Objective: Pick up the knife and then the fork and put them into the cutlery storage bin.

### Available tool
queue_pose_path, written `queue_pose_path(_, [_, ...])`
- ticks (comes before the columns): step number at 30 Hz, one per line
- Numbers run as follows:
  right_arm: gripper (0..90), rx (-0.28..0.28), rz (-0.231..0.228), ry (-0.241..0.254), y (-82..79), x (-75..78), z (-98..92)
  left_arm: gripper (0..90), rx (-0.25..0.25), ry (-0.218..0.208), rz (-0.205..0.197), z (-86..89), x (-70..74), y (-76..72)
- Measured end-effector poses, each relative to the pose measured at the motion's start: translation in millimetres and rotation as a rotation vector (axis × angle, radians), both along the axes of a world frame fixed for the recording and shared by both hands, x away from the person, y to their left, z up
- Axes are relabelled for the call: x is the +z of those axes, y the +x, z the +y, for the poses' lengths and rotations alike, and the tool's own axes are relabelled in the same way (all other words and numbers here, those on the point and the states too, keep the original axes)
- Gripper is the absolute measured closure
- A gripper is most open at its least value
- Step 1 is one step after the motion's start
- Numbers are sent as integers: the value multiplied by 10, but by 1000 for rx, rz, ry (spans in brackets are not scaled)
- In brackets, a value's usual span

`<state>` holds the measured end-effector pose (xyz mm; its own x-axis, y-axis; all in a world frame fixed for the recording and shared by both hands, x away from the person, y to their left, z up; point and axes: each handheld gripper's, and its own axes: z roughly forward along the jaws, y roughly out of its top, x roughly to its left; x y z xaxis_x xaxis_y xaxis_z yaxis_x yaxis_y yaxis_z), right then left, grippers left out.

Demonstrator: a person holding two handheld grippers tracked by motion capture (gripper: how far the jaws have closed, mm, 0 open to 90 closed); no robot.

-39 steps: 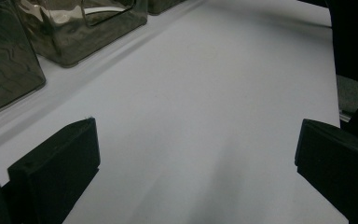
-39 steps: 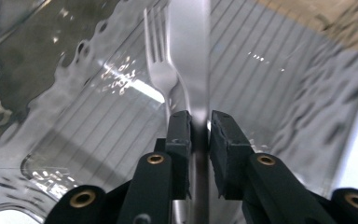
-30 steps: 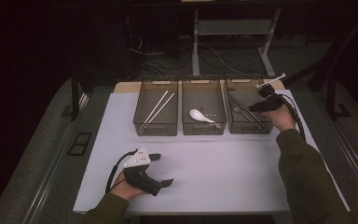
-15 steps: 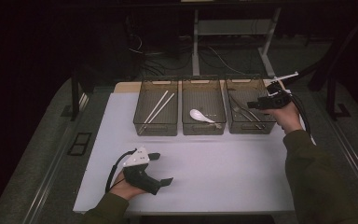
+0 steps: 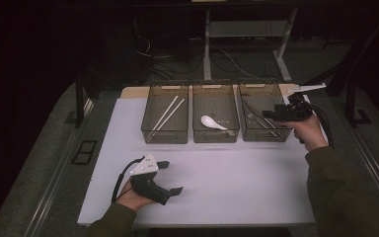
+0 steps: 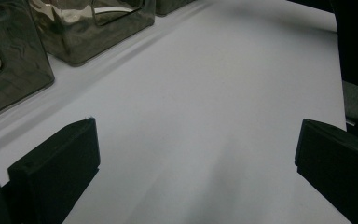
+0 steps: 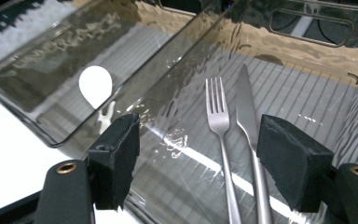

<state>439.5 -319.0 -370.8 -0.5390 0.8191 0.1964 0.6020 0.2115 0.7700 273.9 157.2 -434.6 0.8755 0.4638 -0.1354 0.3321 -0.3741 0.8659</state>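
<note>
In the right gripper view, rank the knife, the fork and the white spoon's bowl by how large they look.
1. Knife: longest, just ahead of the fork.
2. Fork: beside the knife, slightly shorter.
3. White spoon's bowl: smallest, though it lies farther off, in the next bin.

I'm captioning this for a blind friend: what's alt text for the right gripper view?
Two open black jaws of the right gripper frame a metal fork and knife lying side by side in a clear bin. A white spoon lies in the neighbouring bin.
</note>
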Motion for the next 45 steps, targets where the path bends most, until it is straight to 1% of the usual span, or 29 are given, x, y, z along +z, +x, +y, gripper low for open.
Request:
queue_pose_path(5, [285, 8, -32, 19, -136, 4, -26, 0, 3, -3, 1, 10, 4, 1])
queue_pose_path(8, [277, 17, -53, 43, -237, 4, -32, 0, 3, 0, 1, 10, 5, -3])
queue_pose_path(10, [265, 29, -56, 47, -302, -10, -24, 0, 2, 0, 0, 12, 7, -4])
queue_pose_path(14, [255, 43, -81, 29, -456, -40, 12, 0, 3, -1, 3, 6, 3, -6])
queue_pose_path(19, [235, 45, -108, 7, -652, -75, 52, 0, 3, 4, 5, 4, -1, -4])
queue_pose_path(26, [210, 69, -118, 20, -890, -102, 117, 0, 6, 1, 5, 4, 2, -6])
queue_pose_path(33, [203, 81, -128, 37, -1118, -158, 159, 0, 9, -3, 1, 19, 6, -20])
queue_pose_path(37, [199, 91, -137, 48, -1261, -226, 154, 0, 10, 1, -2, 13, 12, -24])
queue_pose_path(43, [188, 83, -145, 59, -1427, -336, 139, 0, 7, 6, -7, 5, 19, -41])
queue_pose_path(45, [183, 76, -138, 71, -1472, -381, 139, 0, 7, 7, -8, 7, 20, -41])
